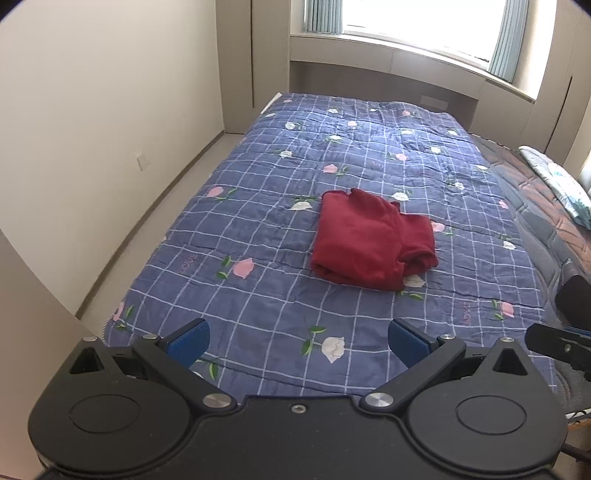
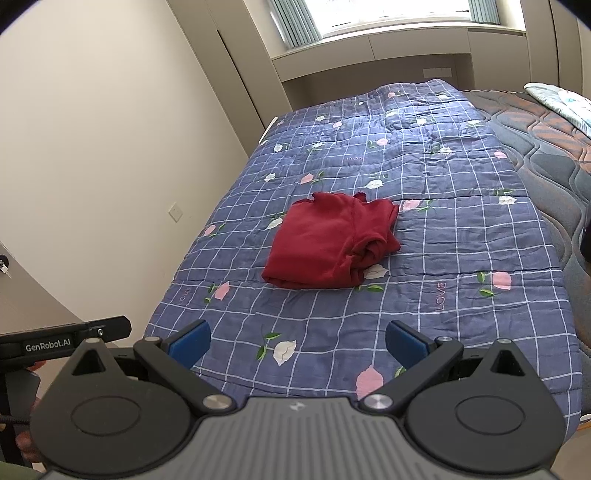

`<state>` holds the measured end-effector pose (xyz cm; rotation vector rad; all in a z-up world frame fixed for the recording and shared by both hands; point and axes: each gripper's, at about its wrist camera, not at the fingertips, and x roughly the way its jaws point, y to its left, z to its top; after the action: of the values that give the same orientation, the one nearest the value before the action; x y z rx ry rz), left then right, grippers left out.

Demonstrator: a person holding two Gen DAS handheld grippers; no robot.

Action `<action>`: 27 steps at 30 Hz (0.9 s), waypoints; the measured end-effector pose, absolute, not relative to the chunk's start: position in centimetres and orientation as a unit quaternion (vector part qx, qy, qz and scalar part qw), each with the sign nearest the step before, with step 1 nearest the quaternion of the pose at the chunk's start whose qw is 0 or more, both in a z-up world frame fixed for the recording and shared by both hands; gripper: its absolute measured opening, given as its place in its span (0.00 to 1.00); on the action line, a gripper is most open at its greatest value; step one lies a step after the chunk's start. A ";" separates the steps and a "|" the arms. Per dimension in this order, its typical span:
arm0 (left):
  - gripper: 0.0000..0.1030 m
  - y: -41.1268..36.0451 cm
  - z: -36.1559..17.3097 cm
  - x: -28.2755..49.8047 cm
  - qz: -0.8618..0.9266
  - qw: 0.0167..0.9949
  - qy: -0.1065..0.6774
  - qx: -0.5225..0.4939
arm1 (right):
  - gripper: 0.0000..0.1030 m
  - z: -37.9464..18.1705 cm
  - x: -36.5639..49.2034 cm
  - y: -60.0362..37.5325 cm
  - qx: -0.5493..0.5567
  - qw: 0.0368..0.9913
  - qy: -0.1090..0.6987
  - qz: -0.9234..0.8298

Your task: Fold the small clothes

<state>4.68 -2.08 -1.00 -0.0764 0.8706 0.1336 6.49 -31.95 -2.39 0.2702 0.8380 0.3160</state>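
A dark red garment point(image 1: 373, 240) lies folded into a compact bundle on the blue checked floral quilt point(image 1: 258, 206); it also shows in the right wrist view point(image 2: 328, 242). My left gripper point(image 1: 298, 341) is open and empty, held above the quilt's near edge, well short of the garment. My right gripper point(image 2: 297, 341) is open and empty too, also above the near edge, short of the garment. Part of the right gripper point(image 1: 554, 341) shows at the right of the left wrist view, and part of the left gripper point(image 2: 66, 338) at the left of the right wrist view.
The quilt point(image 2: 443, 206) covers the left part of a bed; bare patterned mattress point(image 2: 546, 147) lies to its right with a folded floral cloth point(image 2: 561, 99) at the far corner. A beige wall point(image 1: 92, 129) runs along the left. A window point(image 1: 424, 22) is behind the bed.
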 end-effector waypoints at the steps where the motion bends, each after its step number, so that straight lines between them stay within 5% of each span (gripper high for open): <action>1: 0.99 -2.2 -1.0 4.7 0.067 0.903 0.422 -0.033 | 1.00 -2.4 6.5 -32.2 0.131 0.892 0.404 0.153; 27: 0.99 -5.0 -1.4 6.6 0.066 0.899 0.433 -0.020 | 1.00 -3.3 8.2 -34.1 0.138 0.883 0.422 0.151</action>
<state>6.59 -5.01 -1.37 -0.0421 0.8974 0.1358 8.21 -34.15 -3.30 0.2863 0.8794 0.3138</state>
